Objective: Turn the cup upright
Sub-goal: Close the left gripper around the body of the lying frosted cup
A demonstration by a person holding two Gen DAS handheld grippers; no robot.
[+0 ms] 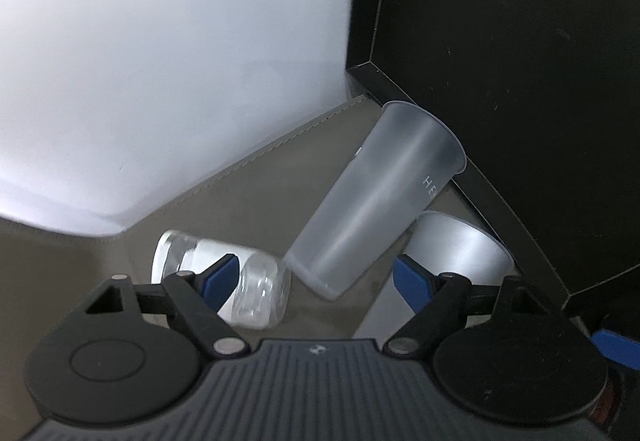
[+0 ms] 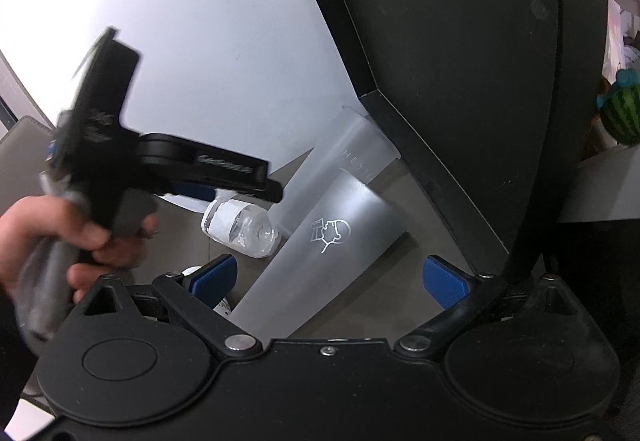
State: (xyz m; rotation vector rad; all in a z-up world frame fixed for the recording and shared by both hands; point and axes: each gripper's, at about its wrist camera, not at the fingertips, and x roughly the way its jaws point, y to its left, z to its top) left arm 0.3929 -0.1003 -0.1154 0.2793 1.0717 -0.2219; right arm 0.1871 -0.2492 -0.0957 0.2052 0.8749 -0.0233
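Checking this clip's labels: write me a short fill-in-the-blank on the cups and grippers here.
1. Both frosted cups lie on their ____.
2. The left gripper has its jaws ____.
3. The right gripper holds ____.
4. The clear bottle lies ____ the cups.

Missing: sides; open; nothing; beside

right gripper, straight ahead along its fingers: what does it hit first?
Probably the frosted cup with the printed logo, lying on its side between the open right gripper fingers; behind it the second frosted cup. Depth is uncertain.
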